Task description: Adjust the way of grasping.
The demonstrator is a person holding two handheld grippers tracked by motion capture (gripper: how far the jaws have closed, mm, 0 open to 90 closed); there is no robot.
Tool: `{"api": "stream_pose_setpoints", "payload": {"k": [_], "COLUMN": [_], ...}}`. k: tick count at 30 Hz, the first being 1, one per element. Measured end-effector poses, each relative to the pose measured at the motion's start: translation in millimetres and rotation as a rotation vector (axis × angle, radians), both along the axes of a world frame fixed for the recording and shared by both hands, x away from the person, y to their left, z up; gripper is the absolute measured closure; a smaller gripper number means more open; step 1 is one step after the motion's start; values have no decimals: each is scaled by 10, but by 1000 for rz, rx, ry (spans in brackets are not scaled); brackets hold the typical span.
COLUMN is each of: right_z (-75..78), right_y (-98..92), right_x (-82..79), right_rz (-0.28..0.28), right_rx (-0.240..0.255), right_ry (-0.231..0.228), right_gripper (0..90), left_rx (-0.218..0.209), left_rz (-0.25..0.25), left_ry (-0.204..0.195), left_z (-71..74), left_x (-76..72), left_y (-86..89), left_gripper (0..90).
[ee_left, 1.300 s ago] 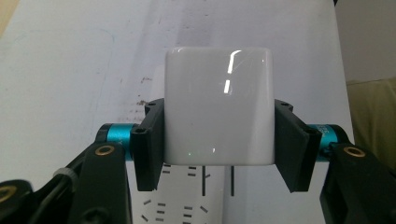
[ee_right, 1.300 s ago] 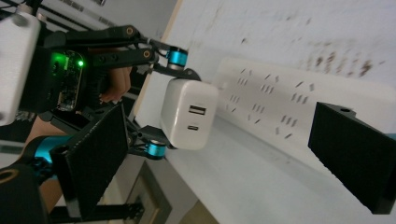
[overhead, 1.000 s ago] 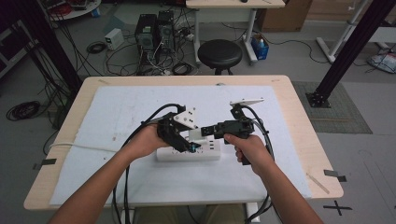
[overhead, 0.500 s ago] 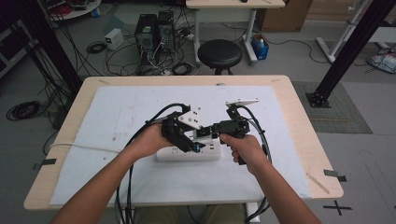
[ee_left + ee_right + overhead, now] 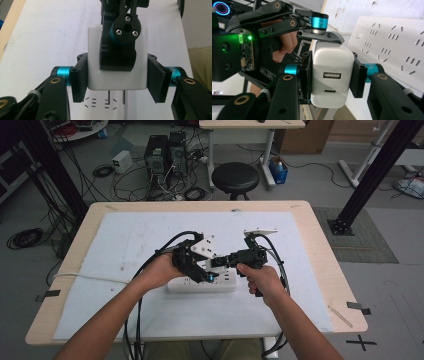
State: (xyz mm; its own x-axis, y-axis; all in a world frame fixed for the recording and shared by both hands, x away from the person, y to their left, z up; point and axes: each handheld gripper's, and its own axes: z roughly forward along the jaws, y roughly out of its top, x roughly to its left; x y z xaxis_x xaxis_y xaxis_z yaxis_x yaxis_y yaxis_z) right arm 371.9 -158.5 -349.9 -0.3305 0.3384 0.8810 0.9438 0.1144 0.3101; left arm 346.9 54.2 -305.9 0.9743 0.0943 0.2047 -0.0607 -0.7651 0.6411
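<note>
A white USB charger (image 5: 116, 75) hangs just above a white power strip (image 5: 100, 106), its two prongs pointing down at the sockets. My left gripper (image 5: 117, 80) is shut on the charger's two sides. My right gripper (image 5: 332, 77) has just been closing, and its pads now press the same charger (image 5: 332, 75) from its port end. In the high view the left gripper (image 5: 192, 262) and the right gripper (image 5: 226, 261) meet over the power strip (image 5: 202, 284) at the table's middle.
A white mat (image 5: 150, 235) covers the wooden table (image 5: 320, 225). Black cables (image 5: 165, 251) trail from both grippers toward the front edge. A thin white cord (image 5: 85, 277) runs left from the strip. A stool (image 5: 235, 177) and computer gear stand beyond the far edge.
The right gripper has edged toward the left one and its jaws have closed onto the charger. The left gripper has kept still with its grip unchanged.
</note>
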Motion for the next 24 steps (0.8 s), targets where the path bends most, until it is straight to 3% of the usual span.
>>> {"api": "stream_pose_setpoints", "payload": {"k": [2,4,8,12,13,14,16,19,24], "right_z": [6,21,71,140,140,171,195,236,338], "right_y": [-5,-22,-147,-268,-268,-312,-338,-375,-405], "right_x": [-1,-11,-21,-17,-17,-6,5,36,85], "right_rz": [-9,-22,-60,-58,-58,-46,-39,-32,-25], "right_rx": [1,-33,-110,-232,-232,-288,-333,-375,-435], "right_ry": [-17,-61,-141,-218,-218,-244,-269,-295,-349], "right_gripper": [620,620,621,621,621,620,620,620,620], "left_rx": [-11,-12,19,32,38,58,96,140,175], "left_rz": [20,56,97,135,156,176,199,216,241], "left_ry": [6,20,59,97,113,131,145,164,188], "left_z": [6,17,7,-2,-7,-17,-34,-50,-18], "left_x": [2,12,47,90,102,119,128,149,176], "left_y": [-1,18,147,279,331,398,463,566,746], "left_gripper": [408,284,220,212,212,212,212,212,212]}}
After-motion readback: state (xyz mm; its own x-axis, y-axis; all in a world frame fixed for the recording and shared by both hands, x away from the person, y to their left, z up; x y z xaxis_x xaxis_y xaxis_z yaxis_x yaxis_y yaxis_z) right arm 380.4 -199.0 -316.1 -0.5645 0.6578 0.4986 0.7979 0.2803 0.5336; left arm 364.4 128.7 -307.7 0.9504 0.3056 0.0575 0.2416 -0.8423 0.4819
